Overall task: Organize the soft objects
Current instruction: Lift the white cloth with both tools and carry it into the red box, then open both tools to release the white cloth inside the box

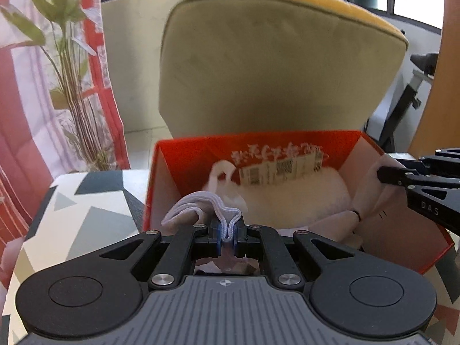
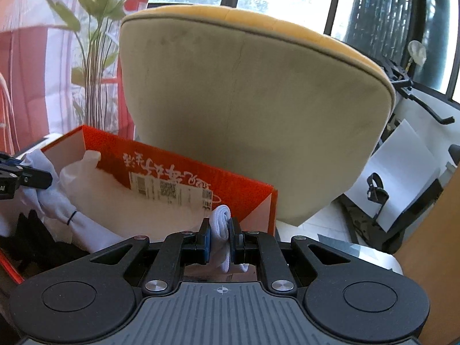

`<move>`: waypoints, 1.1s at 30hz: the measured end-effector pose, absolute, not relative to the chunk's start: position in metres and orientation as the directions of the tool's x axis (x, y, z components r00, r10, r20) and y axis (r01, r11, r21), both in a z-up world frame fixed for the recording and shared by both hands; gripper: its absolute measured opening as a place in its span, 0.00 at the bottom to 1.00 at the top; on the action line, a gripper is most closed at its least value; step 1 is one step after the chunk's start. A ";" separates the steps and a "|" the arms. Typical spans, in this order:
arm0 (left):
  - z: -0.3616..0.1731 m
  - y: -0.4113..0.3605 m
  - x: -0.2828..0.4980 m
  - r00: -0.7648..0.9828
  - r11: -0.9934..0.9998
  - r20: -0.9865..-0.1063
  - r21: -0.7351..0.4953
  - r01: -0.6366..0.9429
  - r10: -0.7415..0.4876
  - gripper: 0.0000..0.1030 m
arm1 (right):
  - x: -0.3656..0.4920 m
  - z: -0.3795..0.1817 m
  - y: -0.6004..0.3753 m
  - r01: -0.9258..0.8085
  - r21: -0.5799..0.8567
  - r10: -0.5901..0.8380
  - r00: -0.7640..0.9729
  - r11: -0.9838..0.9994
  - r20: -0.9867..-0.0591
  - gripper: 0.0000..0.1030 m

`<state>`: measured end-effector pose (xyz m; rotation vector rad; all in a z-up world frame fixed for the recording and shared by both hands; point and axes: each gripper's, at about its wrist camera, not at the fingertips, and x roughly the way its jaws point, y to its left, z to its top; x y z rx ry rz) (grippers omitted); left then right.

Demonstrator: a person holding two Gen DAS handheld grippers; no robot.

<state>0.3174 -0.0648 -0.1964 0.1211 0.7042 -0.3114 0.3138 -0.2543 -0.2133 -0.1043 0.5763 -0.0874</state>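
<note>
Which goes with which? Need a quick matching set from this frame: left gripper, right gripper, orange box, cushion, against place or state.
1. left gripper
2. right gripper
3. orange box
4. cushion

a. upright behind the box
b. shut on white fabric at the box's near edge
c. open-topped, white bundles inside
d. shut on white fabric at the box's right end

Pairs: 1-b, 2-d, 3-c, 4-a

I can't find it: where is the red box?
In both views, the box sits just past the grippers, before the cushion.
</note>
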 end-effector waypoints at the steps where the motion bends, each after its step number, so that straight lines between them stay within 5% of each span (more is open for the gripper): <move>1: -0.198 -0.065 0.318 0.704 0.946 -0.664 -0.012 0.325 -0.250 0.08 | 0.314 -0.214 -0.254 0.049 -0.122 -0.108 0.833 0.991 -0.543 0.11; 15: -0.209 -0.062 0.324 0.630 0.935 -0.723 -0.063 0.348 -0.283 0.09 | 0.309 -0.228 -0.242 -0.013 -0.103 -0.053 0.788 0.995 -0.613 0.11; 20: -0.205 -0.060 0.322 0.645 0.935 -0.711 -0.050 0.352 -0.281 0.12 | 0.306 -0.227 -0.245 0.019 -0.103 -0.077 0.793 0.995 -0.604 0.18; 26: -0.200 -0.062 0.310 0.652 0.927 -0.697 -0.051 0.371 -0.299 0.49 | 0.296 -0.218 -0.244 0.027 -0.101 -0.081 0.806 0.995 -0.587 0.32; 28: -0.197 -0.063 0.306 0.657 0.924 -0.690 -0.044 0.381 -0.304 0.56 | 0.291 -0.214 -0.243 0.035 -0.095 -0.083 0.812 0.995 -0.578 0.49; 32: -0.189 -0.061 0.295 0.674 0.922 -0.670 -0.040 0.386 -0.311 0.85 | 0.280 -0.204 -0.243 0.059 -0.071 -0.088 0.830 0.996 -0.551 0.75; 33: -0.186 -0.060 0.292 0.682 0.923 -0.663 -0.038 0.383 -0.310 0.91 | 0.276 -0.201 -0.244 0.068 -0.056 -0.087 0.836 0.996 -0.542 0.89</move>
